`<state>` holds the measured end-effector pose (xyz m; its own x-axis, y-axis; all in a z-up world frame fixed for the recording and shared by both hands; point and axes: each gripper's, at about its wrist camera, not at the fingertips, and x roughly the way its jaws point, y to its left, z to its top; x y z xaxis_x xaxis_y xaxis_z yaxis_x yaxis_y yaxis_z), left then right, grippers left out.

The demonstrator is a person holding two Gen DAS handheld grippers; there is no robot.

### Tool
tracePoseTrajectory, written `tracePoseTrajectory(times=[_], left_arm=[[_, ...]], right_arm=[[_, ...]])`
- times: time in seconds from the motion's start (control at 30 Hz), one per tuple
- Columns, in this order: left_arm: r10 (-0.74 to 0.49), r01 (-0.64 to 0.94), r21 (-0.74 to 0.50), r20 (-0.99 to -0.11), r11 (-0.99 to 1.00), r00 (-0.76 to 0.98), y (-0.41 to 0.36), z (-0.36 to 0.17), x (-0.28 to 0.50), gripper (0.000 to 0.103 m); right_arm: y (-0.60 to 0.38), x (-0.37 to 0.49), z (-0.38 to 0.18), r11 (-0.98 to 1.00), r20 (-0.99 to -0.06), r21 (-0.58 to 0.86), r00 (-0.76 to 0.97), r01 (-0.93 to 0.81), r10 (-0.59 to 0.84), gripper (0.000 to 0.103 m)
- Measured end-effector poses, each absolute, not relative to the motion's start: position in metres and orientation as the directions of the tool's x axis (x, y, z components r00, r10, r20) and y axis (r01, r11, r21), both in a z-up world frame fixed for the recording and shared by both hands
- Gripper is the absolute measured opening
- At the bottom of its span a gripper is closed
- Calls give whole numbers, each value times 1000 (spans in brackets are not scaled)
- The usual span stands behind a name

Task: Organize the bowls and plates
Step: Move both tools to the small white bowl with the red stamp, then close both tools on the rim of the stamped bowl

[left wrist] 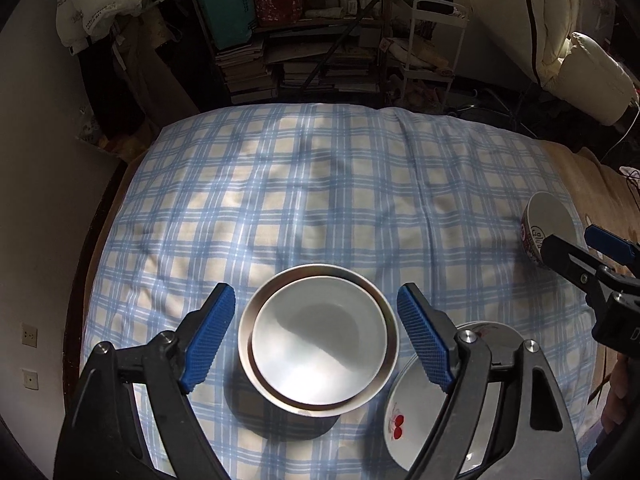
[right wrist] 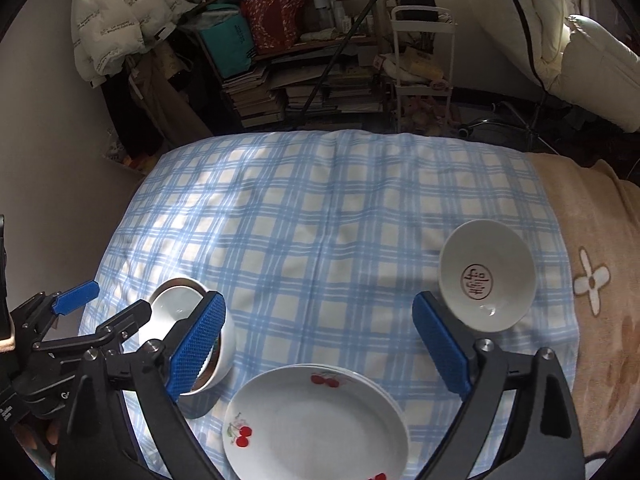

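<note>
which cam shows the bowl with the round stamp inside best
The right wrist view: the stamped bowl sits whole, tilted, its inner seal visible. The left wrist view catches it only at the far right edge, partly behind the right gripper.

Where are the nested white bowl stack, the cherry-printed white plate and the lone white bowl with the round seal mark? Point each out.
nested white bowl stack (left wrist: 320,340), left wrist view, inner bottom.
cherry-printed white plate (right wrist: 316,428), right wrist view, centre.
lone white bowl (right wrist: 500,260), right wrist view, inner wall.
</note>
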<state>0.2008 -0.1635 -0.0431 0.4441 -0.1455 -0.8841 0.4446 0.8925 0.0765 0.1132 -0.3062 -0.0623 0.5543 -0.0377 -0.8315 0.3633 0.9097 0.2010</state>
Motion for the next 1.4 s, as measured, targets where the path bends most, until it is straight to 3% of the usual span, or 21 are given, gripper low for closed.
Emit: tracePoseTrajectory(times=[0.57,0.93,1.3,1.33,1.4], left_arm=[[-266,609,34,-879,793,395,-310,-61,194,83],[-267,657,17,-905,754,330,-367,-103,193,83],[-261,692,-12,-931,722,256,-398,-141,191,82],[-259,696,-11,-932,718,253,-400,-144,190,81],[-255,704,-13,-936,710,241,-405,-149,189,65]], right_arm=[[-426,69,-74,828,-814,177,552,533,-181,98],[-466,68,-114,791,-852,221,508,570,-127,73],[-496,65,-164,726,-888,300,459,619,-25,39],[-497,66,-167,718,-888,313,460,621,-12,38],[-498,67,-173,712,-886,335,463,617,15,31]])
